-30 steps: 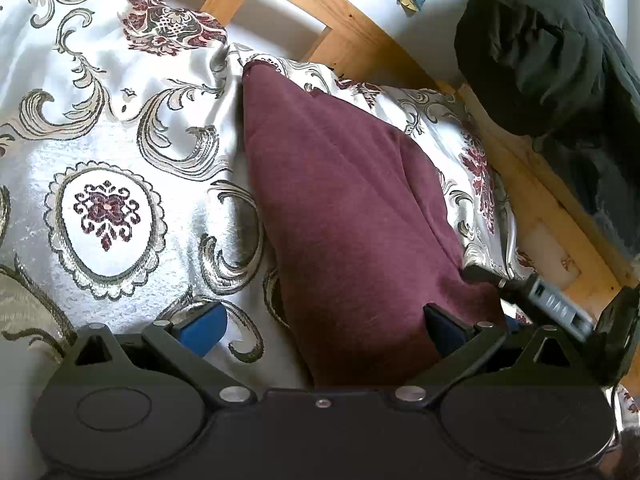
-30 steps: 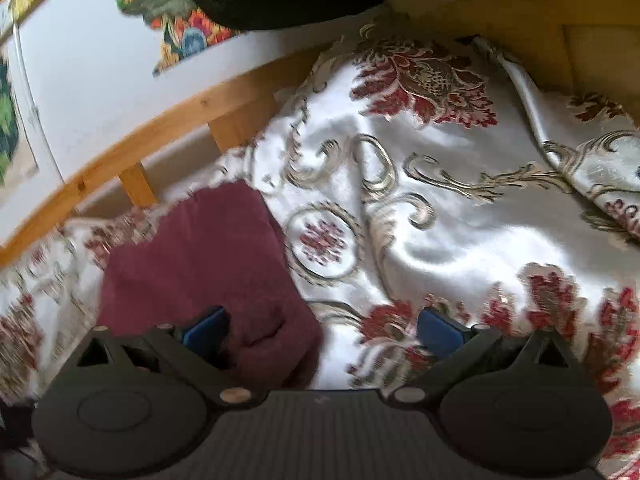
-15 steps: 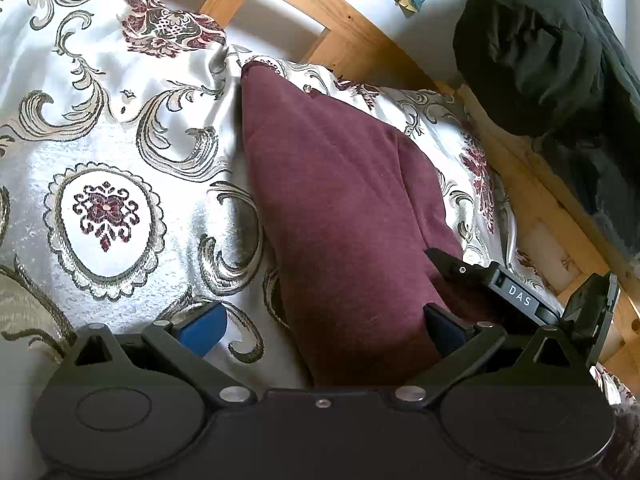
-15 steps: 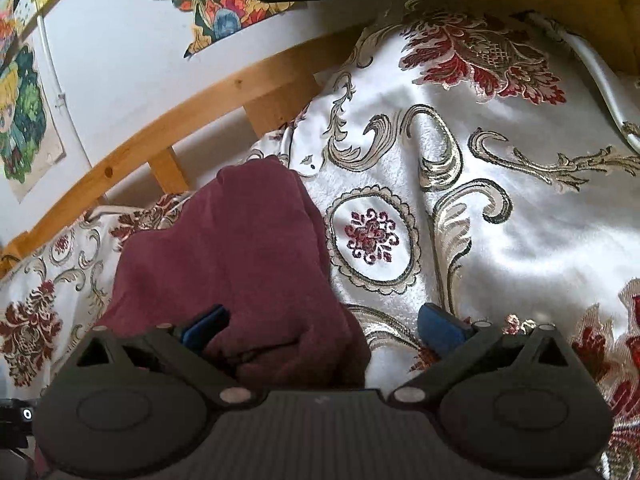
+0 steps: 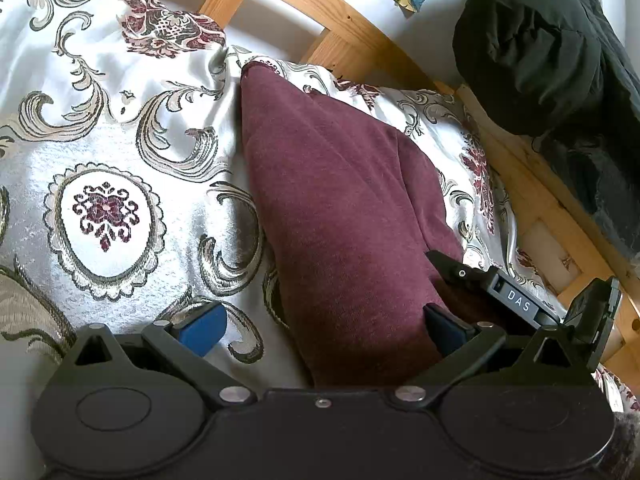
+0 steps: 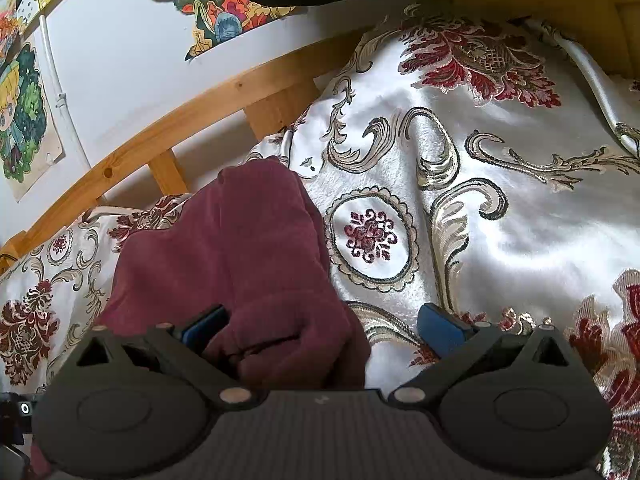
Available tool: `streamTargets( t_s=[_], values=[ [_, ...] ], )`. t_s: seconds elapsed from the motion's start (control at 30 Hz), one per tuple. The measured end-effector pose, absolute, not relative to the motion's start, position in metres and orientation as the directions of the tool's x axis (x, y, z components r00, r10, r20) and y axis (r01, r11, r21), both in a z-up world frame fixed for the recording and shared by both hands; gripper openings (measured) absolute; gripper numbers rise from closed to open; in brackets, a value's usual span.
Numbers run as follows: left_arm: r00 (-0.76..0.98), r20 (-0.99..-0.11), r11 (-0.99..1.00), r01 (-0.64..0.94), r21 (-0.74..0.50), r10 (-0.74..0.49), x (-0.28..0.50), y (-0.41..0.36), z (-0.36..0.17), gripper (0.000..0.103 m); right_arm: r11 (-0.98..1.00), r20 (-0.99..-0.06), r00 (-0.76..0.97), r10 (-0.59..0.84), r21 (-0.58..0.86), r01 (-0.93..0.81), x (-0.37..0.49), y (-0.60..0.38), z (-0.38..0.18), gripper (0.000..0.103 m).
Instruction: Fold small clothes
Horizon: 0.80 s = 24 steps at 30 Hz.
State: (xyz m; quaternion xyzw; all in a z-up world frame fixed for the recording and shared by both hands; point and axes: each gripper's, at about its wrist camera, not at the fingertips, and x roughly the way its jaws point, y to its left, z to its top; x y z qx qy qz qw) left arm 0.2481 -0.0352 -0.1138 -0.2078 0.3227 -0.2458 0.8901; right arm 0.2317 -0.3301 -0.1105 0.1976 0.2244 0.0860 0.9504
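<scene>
A small maroon garment (image 5: 340,208) lies folded lengthwise on a white patterned bedspread (image 5: 108,128). My left gripper (image 5: 320,324) is open, low over the garment's near end, with cloth between its blue pads. The other gripper's black body (image 5: 516,300) shows at the right edge of the garment. In the right wrist view the maroon garment (image 6: 224,248) lies bunched at its near end. My right gripper (image 6: 324,328) is open and straddles that bunched end, its left pad (image 6: 204,326) against the cloth.
A wooden bed rail (image 5: 352,20) runs along the far side, with a white wall and colourful pictures (image 6: 20,116) behind it. A black garment (image 5: 560,60) hangs over the rail corner at the right. The bedspread (image 6: 500,200) spreads wide to the right.
The right gripper has moved forward and down onto the garment's near end, so the cloth now fills more of its view. It has come further into the left wrist view. The left gripper has held still.
</scene>
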Motion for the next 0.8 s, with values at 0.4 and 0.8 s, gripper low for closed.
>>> streamTargets(
  t_s=[0.4, 0.8],
  values=[
    [0.675, -0.463, 0.790, 0.309, -0.529, -0.575, 0.247, -0.035, -0.114, 0.103, 0.909, -0.428, 0.844, 0.322, 0.388, -0.151, 0.254, -0.318, -0.078, 0.103],
    [0.683, -0.454, 0.792, 0.318, -0.521, -0.573, 0.245, -0.036, -0.115, 0.103, 0.971, -0.437, 0.867, 0.240, 0.123, -0.207, 0.295, -0.285, -0.032, 0.025]
  ],
)
